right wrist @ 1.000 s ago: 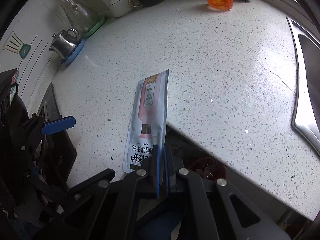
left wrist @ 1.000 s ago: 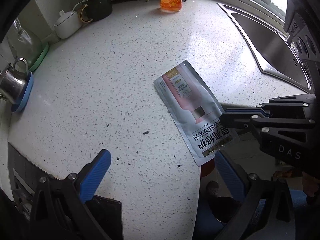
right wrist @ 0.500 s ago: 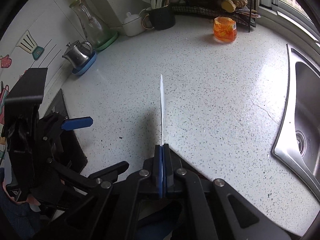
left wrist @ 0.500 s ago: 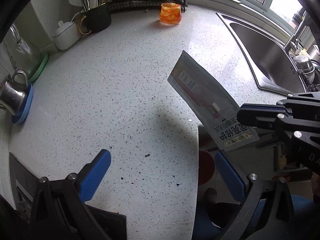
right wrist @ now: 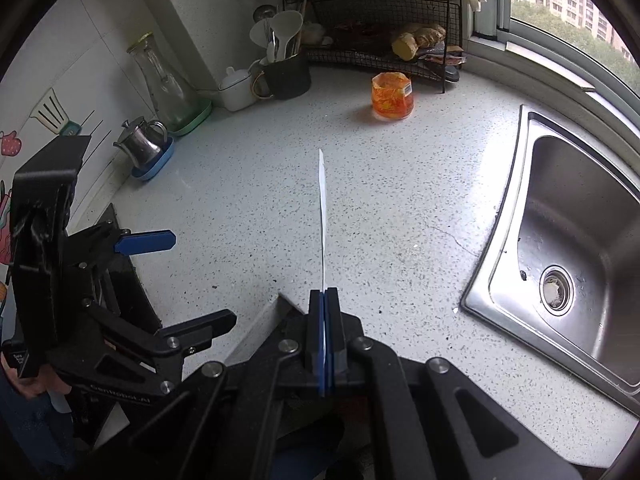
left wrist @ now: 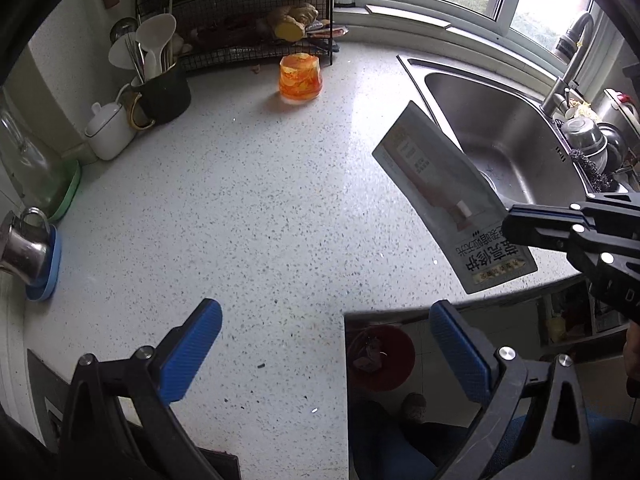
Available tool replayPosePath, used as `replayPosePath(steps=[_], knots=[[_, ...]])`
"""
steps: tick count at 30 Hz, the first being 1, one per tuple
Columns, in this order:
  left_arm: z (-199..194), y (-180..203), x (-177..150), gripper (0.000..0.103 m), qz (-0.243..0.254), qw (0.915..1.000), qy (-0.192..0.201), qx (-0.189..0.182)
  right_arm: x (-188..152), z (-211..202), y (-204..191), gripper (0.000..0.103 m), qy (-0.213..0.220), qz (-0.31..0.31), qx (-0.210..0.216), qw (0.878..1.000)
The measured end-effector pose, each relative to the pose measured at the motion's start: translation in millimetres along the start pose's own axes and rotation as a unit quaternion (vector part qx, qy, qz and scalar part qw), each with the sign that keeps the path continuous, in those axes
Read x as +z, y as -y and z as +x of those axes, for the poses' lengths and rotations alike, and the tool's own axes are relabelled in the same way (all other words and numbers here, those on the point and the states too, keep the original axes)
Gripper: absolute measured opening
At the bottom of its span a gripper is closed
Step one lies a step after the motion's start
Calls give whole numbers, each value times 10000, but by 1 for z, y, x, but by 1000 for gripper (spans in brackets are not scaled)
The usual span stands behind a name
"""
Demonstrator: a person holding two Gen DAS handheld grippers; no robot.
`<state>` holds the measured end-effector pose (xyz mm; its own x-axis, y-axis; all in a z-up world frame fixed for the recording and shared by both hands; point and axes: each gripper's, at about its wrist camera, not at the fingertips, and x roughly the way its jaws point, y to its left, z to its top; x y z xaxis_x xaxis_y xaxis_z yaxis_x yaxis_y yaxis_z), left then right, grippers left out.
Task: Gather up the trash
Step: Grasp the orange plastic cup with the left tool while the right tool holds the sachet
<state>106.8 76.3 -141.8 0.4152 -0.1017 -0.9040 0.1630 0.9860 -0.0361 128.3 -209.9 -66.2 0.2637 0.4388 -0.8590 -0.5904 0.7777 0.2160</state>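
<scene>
A flat silver sachet wrapper (left wrist: 444,196) with a pink tube picture and Chinese print is held up in the air above the counter's front edge. My right gripper (right wrist: 324,300) is shut on its lower end; in the right wrist view the wrapper (right wrist: 322,216) shows edge-on as a thin white line. In the left wrist view the right gripper (left wrist: 516,226) comes in from the right. My left gripper (left wrist: 326,344) is open and empty, low over the counter's front edge. A red bin (left wrist: 380,356) stands on the floor below the counter.
Speckled white counter (left wrist: 248,208). Orange jar (left wrist: 300,78), wire rack (left wrist: 256,40), dark utensil mug (left wrist: 164,92), white pot (left wrist: 108,132), glass carafe (right wrist: 164,84) and steel jug (right wrist: 142,144) stand along the back and left. Steel sink (right wrist: 572,248) at right.
My right gripper has lifted the wrapper off the counter and raised it higher, turning it upright. Both cameras have risen and pulled back. The left gripper stays open.
</scene>
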Motion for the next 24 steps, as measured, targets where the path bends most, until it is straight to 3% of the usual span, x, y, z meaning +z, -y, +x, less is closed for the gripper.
replayPosePath(steps=[6, 12, 17, 24], knots=[[21, -13, 80, 103, 72, 9997, 153, -148, 27, -11, 36, 0, 291, 334, -376, 9983], [71, -33, 159, 103, -2, 9990, 165, -416, 56, -5, 61, 0, 394, 678, -643, 9948], [115, -46, 200, 103, 13, 9985, 111, -527, 71, 8, 76, 0, 323, 876, -806, 9924], [165, -49, 240, 103, 388, 9988, 11, -282, 77, 20, 96, 0, 157, 1167, -930, 9887]])
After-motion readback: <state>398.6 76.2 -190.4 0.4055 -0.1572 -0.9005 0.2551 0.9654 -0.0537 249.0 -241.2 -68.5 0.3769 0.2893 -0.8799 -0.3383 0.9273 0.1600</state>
